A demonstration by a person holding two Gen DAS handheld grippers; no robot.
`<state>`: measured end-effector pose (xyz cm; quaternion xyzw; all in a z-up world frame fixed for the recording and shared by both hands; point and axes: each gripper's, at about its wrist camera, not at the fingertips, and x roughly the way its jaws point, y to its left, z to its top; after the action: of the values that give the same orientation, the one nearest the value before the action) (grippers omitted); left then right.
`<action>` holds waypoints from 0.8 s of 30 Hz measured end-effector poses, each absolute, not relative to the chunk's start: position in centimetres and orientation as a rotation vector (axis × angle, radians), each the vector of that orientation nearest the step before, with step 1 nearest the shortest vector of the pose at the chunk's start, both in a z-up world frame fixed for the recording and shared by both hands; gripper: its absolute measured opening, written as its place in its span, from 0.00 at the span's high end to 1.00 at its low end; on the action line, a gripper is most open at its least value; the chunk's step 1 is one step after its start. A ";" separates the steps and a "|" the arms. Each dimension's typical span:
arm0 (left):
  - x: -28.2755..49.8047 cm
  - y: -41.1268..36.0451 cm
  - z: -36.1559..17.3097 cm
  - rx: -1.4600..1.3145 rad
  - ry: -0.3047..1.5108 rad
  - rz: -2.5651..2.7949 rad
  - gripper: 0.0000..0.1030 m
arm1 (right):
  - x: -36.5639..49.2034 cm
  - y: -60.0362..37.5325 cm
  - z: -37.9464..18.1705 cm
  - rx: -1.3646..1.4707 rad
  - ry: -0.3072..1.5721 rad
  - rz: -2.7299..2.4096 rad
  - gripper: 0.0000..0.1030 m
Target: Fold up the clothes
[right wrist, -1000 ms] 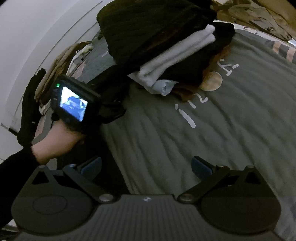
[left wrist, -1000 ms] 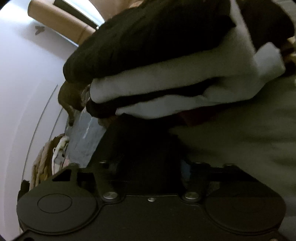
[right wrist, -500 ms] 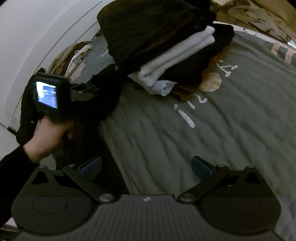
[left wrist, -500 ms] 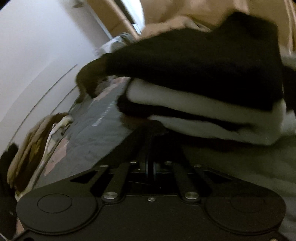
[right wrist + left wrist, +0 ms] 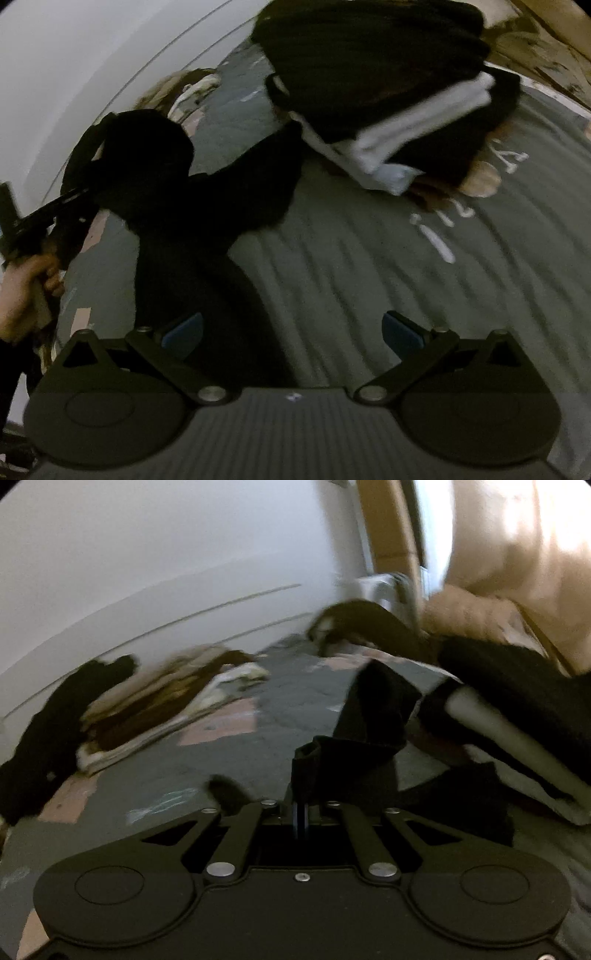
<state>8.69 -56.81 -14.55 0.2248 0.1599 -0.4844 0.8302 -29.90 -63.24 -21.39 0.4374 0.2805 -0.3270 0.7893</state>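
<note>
While motion blurs both views, left gripper [image 5: 300, 814] jaws clamped on black garment [image 5: 354, 746], right gripper [image 5: 291, 332] jaws wide, empty.

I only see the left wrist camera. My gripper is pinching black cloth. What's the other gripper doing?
Observer: The right gripper is wide open and grips nothing, pointing down at the bed cover.
Operator: Where does my cloth go?
Observer: From the left gripper, the black cloth trails down to just in front of the right gripper.
Operator: Who's holding my gripper?
Observer: A hand is wrapped round its handle at the left edge of the right wrist view.
</note>
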 end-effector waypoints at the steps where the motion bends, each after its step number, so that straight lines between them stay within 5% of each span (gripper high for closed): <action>1: 9.6 -55.6 -13.9 0.456 0.344 -1.012 0.97 | -29.4 -63.1 -21.1 0.936 0.604 -0.698 0.00; 12: 21.5 -40.9 -9.2 0.275 0.393 -0.757 0.97 | -22.9 -60.2 -19.0 0.862 0.655 -0.610 0.00; 20: 31.4 -31.1 -14.7 0.239 0.562 -0.549 0.97 | -17.5 -57.5 -18.6 0.812 0.726 -0.540 0.00; 24: 35.5 -28.4 -18.9 0.205 0.793 -0.540 0.90 | -15.2 -56.5 -18.5 0.787 0.770 -0.529 0.00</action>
<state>35.54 -28.42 -18.89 0.0983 0.3809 -0.2593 0.8820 -15.20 -56.45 -18.53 0.3695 0.3616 -0.2481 0.8192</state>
